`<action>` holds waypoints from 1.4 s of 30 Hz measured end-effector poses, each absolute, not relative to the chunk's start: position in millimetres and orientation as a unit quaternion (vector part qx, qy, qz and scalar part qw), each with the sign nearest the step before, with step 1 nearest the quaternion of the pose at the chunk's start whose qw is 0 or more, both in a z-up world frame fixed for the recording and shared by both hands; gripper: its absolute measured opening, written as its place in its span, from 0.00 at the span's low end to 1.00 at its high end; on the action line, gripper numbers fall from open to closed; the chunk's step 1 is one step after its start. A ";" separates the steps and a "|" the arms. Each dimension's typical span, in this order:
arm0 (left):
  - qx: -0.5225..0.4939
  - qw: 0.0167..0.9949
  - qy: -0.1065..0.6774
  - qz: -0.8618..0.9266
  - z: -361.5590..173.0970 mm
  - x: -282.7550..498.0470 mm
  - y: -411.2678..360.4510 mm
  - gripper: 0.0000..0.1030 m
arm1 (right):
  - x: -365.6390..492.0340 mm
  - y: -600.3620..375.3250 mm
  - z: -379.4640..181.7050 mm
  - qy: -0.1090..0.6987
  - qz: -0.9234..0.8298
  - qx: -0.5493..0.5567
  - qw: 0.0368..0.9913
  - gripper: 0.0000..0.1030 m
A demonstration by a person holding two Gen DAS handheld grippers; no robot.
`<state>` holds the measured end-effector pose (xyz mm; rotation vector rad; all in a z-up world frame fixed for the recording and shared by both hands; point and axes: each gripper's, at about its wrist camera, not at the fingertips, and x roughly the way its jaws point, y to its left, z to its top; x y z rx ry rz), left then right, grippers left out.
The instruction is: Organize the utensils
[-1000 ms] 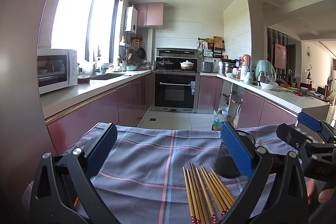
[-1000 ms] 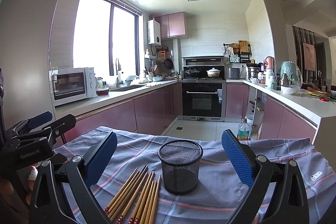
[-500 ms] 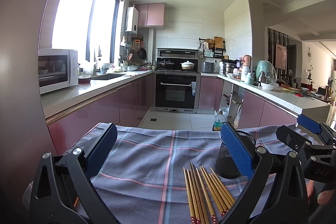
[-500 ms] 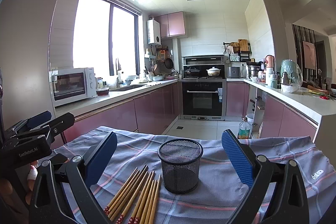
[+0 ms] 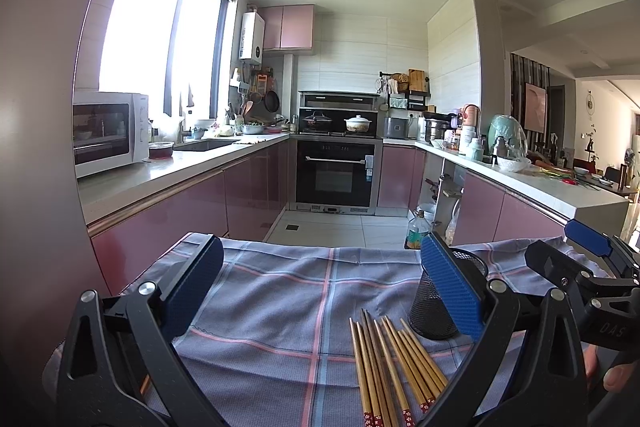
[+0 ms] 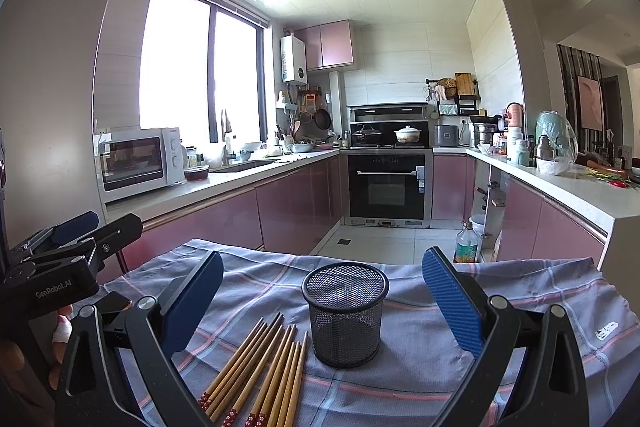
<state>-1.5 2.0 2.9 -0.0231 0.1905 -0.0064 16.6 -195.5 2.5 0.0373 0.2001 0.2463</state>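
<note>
A table covered by a blue-grey plaid cloth (image 6: 440, 355) is seen in a kitchen with pink cabinets. On the cloth a bundle of wooden chopsticks (image 6: 260, 375) is laid flat, with the red-patterned ends turned toward the cameras. Just beside the bundle, at its 3 o'clock in the right wrist view, a black mesh holder (image 6: 346, 315) is stood upright; whether the two touch cannot be told.

The right gripper (image 6: 322, 303) is held with its blue pads spread wide, and nothing is gripped between them. In its own view the mesh holder is framed between the pads, slightly toward 1 o'clock of the midpoint, while the chopsticks are found at 7 o'clock, below the left pad.

The left gripper (image 5: 322, 291) is likewise held wide open and empty. From its view the chopsticks (image 5: 392, 367) are found at 5 o'clock of the midpoint, inside the right finger, and the mesh holder (image 5: 436, 311) is partly hidden behind the right pad at 3 o'clock. At the right edge of that view the other gripper (image 5: 588, 267) is seen, with fingertips of a hand (image 5: 616, 375) below it
</note>
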 end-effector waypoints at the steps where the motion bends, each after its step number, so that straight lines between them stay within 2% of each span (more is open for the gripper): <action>1: -0.012 0.995 0.095 -0.003 2.6 -1.2 2.1 0.94 | 16.5 -195.5 2.3 0.099 0.123 0.019 0.987 0.93; 42: -0.014 0.995 0.101 -0.005 -3.3 -1.7 1.6 0.94 | 17.2 -199.4 4.3 0.103 0.127 0.024 0.986 0.93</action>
